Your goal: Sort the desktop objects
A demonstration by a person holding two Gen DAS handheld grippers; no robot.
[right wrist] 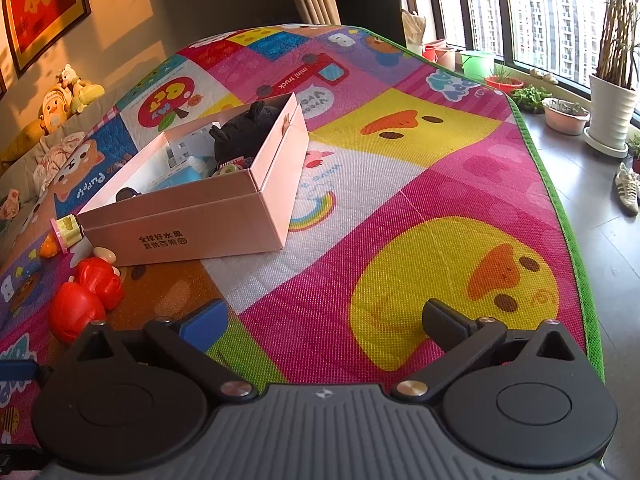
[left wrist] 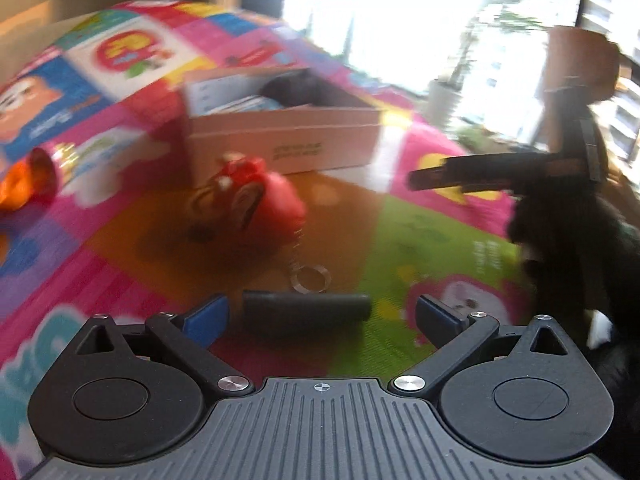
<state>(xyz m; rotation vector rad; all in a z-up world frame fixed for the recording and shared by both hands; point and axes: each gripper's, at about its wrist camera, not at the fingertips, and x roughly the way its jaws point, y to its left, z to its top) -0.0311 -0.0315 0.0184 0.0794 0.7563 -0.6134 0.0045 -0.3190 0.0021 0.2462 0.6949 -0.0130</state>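
Note:
My left gripper (left wrist: 320, 303) is open over the colourful play mat (left wrist: 440, 232). A short black cylinder (left wrist: 306, 307) lies on the mat between its blue pads (left wrist: 208, 316), and neither pad touches it. Just beyond lies a red toy keychain (left wrist: 256, 200) with a metal ring (left wrist: 310, 278). Behind it stands a pink cardboard box (left wrist: 288, 144). In the right wrist view my right gripper (right wrist: 326, 320) is open over the mat with nothing between its fingers. The pink box (right wrist: 192, 216), left of it, holds a black plush toy (right wrist: 248, 132) and small boxes. The red toy (right wrist: 88, 292) lies at the box's near corner.
An orange item (left wrist: 20, 188) lies at the far left of the blurred left wrist view. A yellow and pink item (right wrist: 66, 232) sits by the box's left end. The mat's green edge (right wrist: 560, 200) runs along the right, with floor, plant pots (right wrist: 612, 112) and shoes (right wrist: 626, 192) beyond.

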